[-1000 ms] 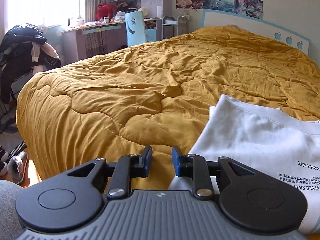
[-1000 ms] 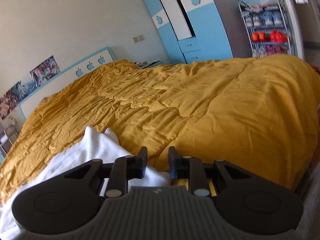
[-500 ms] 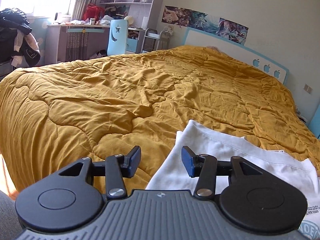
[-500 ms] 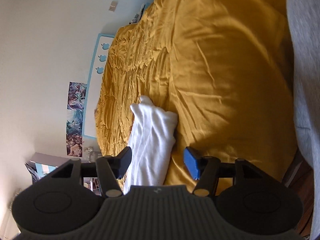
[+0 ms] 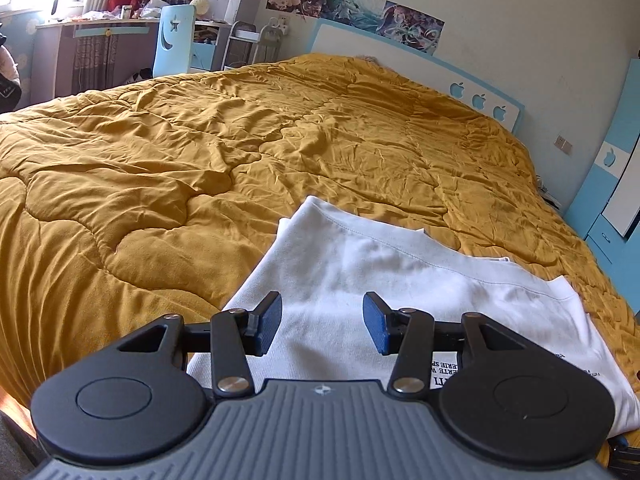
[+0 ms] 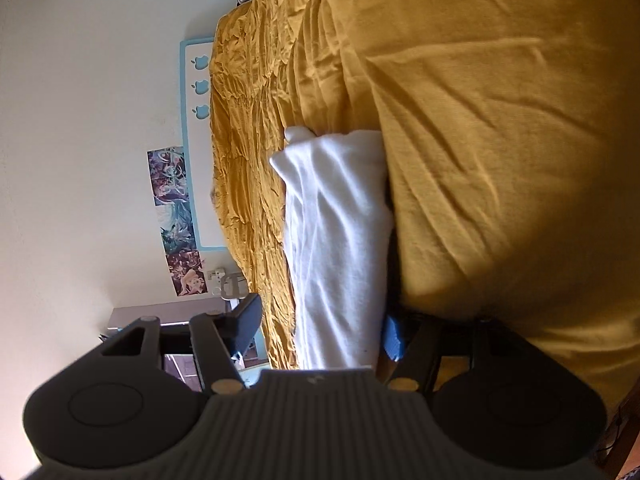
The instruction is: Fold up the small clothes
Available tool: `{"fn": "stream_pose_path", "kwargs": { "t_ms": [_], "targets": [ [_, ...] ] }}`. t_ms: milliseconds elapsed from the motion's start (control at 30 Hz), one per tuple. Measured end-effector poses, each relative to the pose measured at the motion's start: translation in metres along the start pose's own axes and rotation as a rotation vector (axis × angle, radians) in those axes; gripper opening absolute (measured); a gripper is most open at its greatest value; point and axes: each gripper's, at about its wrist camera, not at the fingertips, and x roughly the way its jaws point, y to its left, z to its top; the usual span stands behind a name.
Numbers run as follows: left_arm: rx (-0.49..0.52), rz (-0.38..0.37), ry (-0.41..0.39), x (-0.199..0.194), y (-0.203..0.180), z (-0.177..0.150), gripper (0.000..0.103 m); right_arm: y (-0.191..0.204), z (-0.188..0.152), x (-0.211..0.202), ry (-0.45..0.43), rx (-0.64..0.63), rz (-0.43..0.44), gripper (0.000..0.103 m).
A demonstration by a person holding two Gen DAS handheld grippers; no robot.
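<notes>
- White shirt (image 5: 360, 272) lies flat on the yellow quilt (image 5: 200, 152) at the bed's near edge; black print at its right side is partly hidden, unreadable.
- Headboard (image 5: 476, 96) bears three apple cut-outs.
- Left gripper (image 5: 322, 326): jaws apart, empty, above the shirt.
- Right gripper (image 6: 320, 330): rolled sideways, jaws just opened wider, straddling the shirt's edge without pressing it.
- Quilt beyond the shirt is bare.

The blanket (image 5: 200, 168) was yellow like mustard. The shirt (image 5: 360, 276) was white with small black letters. The headboard (image 5: 480, 96) was white and blue with apple shapes
</notes>
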Motion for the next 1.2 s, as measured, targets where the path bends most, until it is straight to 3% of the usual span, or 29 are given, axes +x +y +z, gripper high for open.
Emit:
{"fn": "stream_pose_path", "kwargs": {
  "t_ms": [233, 267, 333, 467, 733, 833, 1033, 1200],
  "targets": [
    [0.006, 0.004, 0.01, 0.002, -0.001, 0.0, 0.055, 0.017, -0.001, 0.02, -0.072, -0.032, -0.015, 0.056],
    [0.01, 0.007, 0.009, 0.002, -0.001, -0.001, 0.056, 0.017, -0.001, 0.023, -0.092, -0.029, -0.044, 0.048],
    [0.019, 0.016, 0.008, 0.003, -0.002, -0.001, 0.056, 0.012, -0.003, 0.025, -0.133, 0.04, -0.091, 0.018],
    [0.013, 0.023, 0.012, 0.003, 0.0, 0.0, 0.056, 0.02, -0.01, 0.021, -0.172, -0.036, -0.139, 0.011],
    [-0.025, 0.052, -0.01, -0.003, 0.013, 0.009, 0.056, 0.089, -0.04, 0.028, -0.242, -0.388, -0.223, 0.011],
    [-0.039, 0.095, 0.009, -0.002, 0.022, 0.014, 0.055, 0.122, -0.066, 0.034, -0.277, -0.605, -0.266, 0.01],
    [-0.146, 0.144, 0.006, -0.007, 0.056, 0.026, 0.055, 0.173, -0.157, 0.049, -0.338, -1.122, -0.222, 0.01],
    [-0.27, 0.167, 0.001, -0.01, 0.088, 0.033, 0.055, 0.18, -0.257, 0.072, -0.327, -1.508, -0.133, 0.011]
  ]
}}
